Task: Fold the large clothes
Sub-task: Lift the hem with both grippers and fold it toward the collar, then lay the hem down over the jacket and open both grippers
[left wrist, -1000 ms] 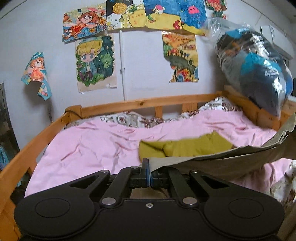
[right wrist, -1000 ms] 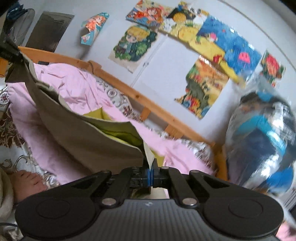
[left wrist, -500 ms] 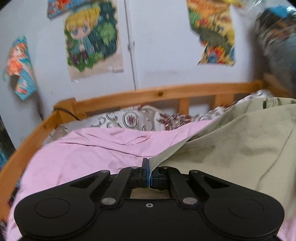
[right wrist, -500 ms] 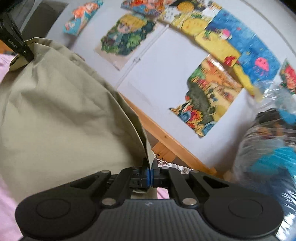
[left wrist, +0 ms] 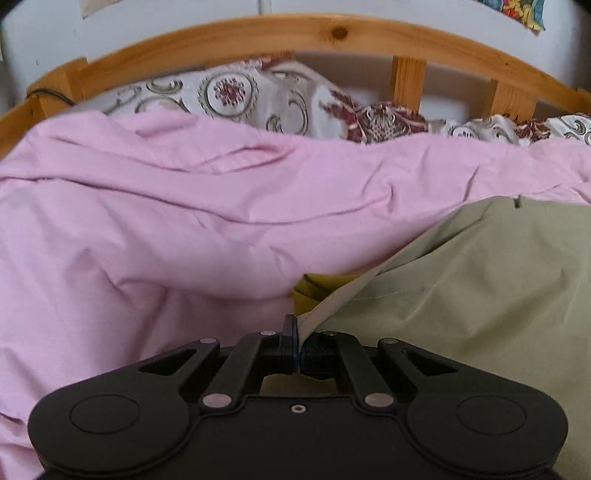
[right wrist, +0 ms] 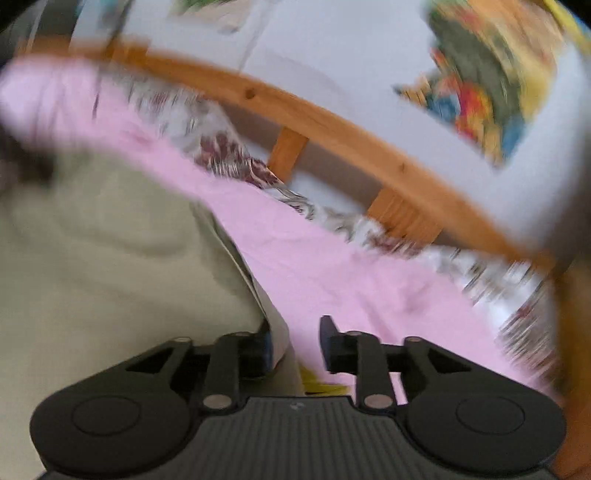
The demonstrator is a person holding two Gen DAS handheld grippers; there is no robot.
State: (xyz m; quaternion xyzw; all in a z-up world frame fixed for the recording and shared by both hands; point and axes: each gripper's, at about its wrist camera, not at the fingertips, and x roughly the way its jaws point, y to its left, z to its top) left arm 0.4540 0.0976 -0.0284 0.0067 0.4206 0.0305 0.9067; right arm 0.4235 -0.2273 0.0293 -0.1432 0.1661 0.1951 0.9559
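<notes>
- The khaki garment (left wrist: 461,295) lies spread on the pink sheet (left wrist: 147,229), its hemmed left corner pinched tight in the left gripper (left wrist: 296,345).
- A mustard-yellow layer (left wrist: 314,291) peeks out beneath that corner.
- The right gripper (right wrist: 295,343) stands released, jaws apart, the garment's right edge (right wrist: 258,291) draping beside its left finger.
- Pink sheet runs bare to the patterned bedding (left wrist: 236,96) and wooden rail (left wrist: 332,31).
- The right view is motion-blurred; the garment's far side is cut off.

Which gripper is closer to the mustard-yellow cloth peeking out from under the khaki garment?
Left, by a hedged margin. The left gripper, shut on the khaki garment, sits just below the yellow cloth. The right gripper is open; a yellow scrap shows beneath it, blurred.
</notes>
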